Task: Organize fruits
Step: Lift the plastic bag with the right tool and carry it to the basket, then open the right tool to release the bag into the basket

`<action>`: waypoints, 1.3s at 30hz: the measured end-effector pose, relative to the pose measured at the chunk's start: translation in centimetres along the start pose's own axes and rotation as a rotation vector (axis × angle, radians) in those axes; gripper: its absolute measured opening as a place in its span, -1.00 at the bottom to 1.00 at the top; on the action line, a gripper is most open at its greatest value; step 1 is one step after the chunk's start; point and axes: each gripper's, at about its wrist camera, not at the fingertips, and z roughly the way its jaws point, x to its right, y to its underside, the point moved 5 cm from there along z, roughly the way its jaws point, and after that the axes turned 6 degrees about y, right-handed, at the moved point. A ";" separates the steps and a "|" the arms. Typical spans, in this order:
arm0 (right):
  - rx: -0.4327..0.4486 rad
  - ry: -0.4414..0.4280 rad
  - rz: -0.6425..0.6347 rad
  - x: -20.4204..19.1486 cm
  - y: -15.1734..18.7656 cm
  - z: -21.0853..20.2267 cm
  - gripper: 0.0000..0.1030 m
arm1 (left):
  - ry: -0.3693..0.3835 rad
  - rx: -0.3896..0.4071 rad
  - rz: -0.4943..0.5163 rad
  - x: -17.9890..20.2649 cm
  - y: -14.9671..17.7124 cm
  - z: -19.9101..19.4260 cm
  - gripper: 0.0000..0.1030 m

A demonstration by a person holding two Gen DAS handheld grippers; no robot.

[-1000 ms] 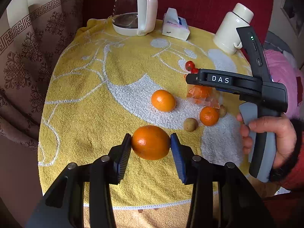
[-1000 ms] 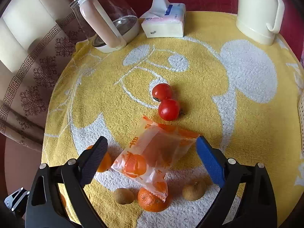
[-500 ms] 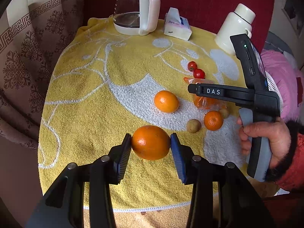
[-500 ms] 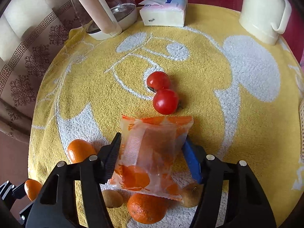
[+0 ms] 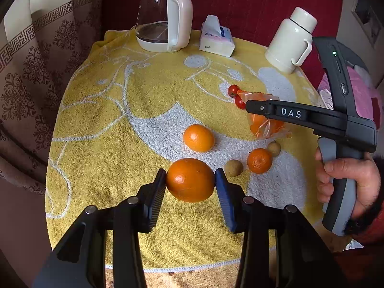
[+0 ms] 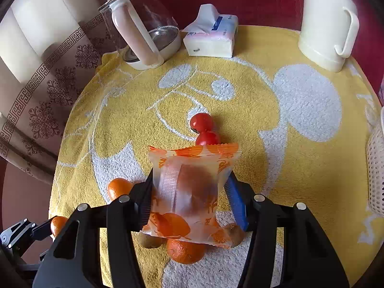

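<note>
My left gripper (image 5: 190, 180) is shut on a large orange (image 5: 190, 180) and holds it above the yellow towel (image 5: 108, 120). In the right wrist view my right gripper (image 6: 189, 192) has its jaws closing on a clear, orange-printed packet (image 6: 192, 187) with a fruit inside; both pads press its sides. In the left wrist view that packet (image 5: 266, 124) hangs from the right gripper (image 5: 249, 106), held by a hand (image 5: 348, 180). On the towel lie a loose orange (image 5: 198, 137), a small mandarin (image 5: 259, 160), two brown round fruits (image 5: 233, 168) and two cherry tomatoes (image 6: 201, 122).
At the back of the table stand a glass kettle (image 5: 163, 24), a tissue pack (image 5: 216, 40) and a cream thermos jug (image 5: 290, 40). A white perforated basket (image 6: 376, 175) sits past the right edge. A patterned curtain (image 5: 28, 84) hangs on the left.
The right gripper's jaws have come in from wide apart onto the packet, turned it upright and raised it a little off the towel. The left gripper and its orange have stayed put.
</note>
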 end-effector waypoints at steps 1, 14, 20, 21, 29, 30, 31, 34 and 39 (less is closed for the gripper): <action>0.008 -0.002 0.006 0.2 -0.1 -0.4 0.08 | 0.001 0.002 0.001 0.2 -0.1 -0.1 -0.18; 0.102 0.006 0.095 5.6 -0.9 -5.5 0.08 | -0.003 0.036 0.025 3.2 -0.4 -1.2 -0.18; 0.147 0.036 0.149 9.8 -0.8 -8.2 0.08 | -0.002 0.053 0.045 5.5 -0.4 -1.9 -0.18; 0.153 0.044 0.157 10.6 -0.7 -8.6 0.08 | -0.002 0.056 0.049 6.0 -0.4 -2.0 -0.18; 0.198 0.119 0.246 18.1 0.4 -11.6 0.08 | -0.003 0.087 0.072 9.4 -0.2 -3.0 -0.18; 0.200 0.130 0.256 19.2 0.6 -11.8 0.08 | -0.004 0.091 0.074 9.8 -0.2 -3.1 -0.18; 0.201 0.142 0.265 20.1 0.7 -12.0 0.08 | -0.006 0.095 0.076 10.2 -0.2 -3.2 -0.18; 0.202 0.176 0.286 22.8 1.2 -12.2 0.08 | -0.011 0.108 0.077 11.3 0.0 -3.7 -0.18; 0.184 0.221 0.301 26.4 1.6 -11.6 0.08 | -0.035 0.136 0.071 12.7 0.5 -4.8 -0.18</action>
